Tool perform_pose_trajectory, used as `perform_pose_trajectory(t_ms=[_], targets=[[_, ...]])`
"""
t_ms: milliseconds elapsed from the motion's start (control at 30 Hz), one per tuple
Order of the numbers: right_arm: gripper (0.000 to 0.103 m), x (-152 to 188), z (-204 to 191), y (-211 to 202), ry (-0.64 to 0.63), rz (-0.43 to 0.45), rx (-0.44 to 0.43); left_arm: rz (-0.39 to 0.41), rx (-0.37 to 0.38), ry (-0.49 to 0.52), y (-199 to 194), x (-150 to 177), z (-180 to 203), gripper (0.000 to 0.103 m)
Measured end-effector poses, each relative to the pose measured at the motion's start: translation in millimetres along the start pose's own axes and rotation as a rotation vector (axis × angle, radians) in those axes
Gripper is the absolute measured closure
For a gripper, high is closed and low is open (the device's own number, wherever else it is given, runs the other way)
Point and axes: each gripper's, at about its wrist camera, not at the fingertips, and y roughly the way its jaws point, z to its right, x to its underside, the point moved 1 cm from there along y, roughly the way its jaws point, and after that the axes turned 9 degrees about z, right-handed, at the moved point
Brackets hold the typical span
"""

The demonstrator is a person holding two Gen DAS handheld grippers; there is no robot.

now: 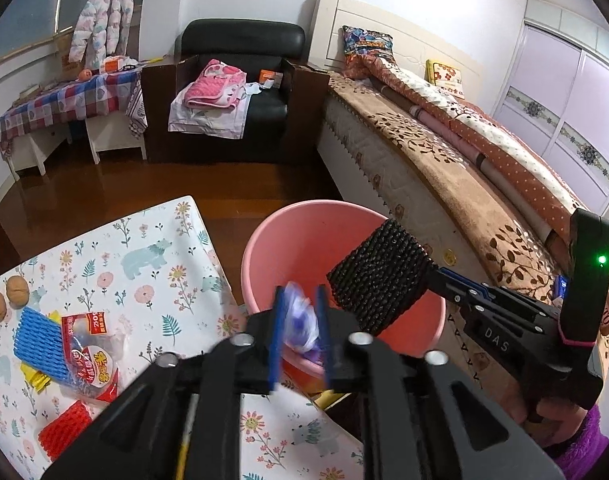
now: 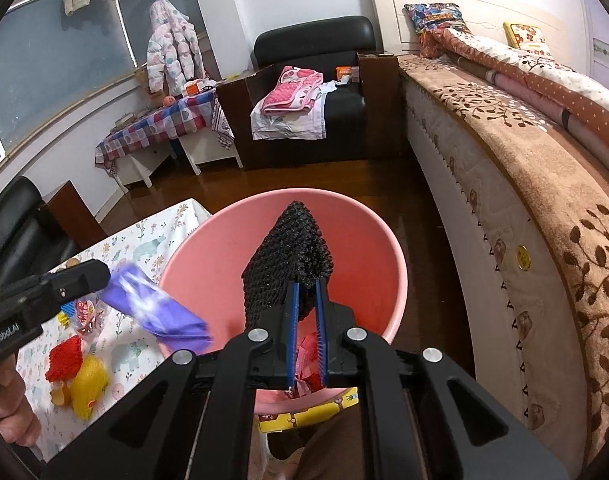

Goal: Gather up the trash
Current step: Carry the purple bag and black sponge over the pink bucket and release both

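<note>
Floral tablecloth point(image 1: 152, 248) at the left carries scattered wrappers point(image 1: 90, 354). Right of it, the left gripper point(image 1: 300, 332), fingers slightly apart, has a blurred purple wrapper point(image 2: 156, 308) between them above the pink bin point(image 2: 368, 240). Farther right, the right gripper point(image 2: 307, 332) pinches a black foam net point(image 2: 292, 256) over it.

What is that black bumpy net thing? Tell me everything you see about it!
The black foam net is a soft-looking sleeve of woven mesh, bumpy all over, like the wrap put round fruit. From the left camera it looks like a flat rectangle; from the right camera it narrows to a point. The right tongs pinch its near edge shut between blue pads, and it sticks out beyond them, tilted upward. It hangs over the open pink bucket, touching nothing but the tongs.
</note>
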Motion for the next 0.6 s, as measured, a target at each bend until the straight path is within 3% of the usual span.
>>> perform_pose_trajectory(t_ms=[67, 133, 333, 467, 600], targets=[[0.094, 0.3, -1.0, -0.3, 0.000, -0.001, 0.000, 0.008, -0.003, 0.001, -2.6, 0.9, 0.7, 0.064], [0.094, 0.1, -0.4, -0.1, -0.002, -0.001, 0.001, 0.013, 0.003, 0.003, -5.3, 0.5, 1.7, 0.058], [0.093, -0.1, 0.7, 0.0, 0.011, -0.016, -0.005, 0.025, -0.001, -0.003, -14.3, -1.4, -0.1, 0.056], [0.081, 0.4, 0.7, 1.4, 0.012, -0.035, -0.010, 0.033, -0.013, -0.021, -22.1, -1.8, -6.9, 0.056], [0.078, 1.6, -0.9, 1.8, 0.029, -0.047, -0.031, 0.044, -0.026, -0.038, -31.2, -1.9, -17.1, 0.054]])
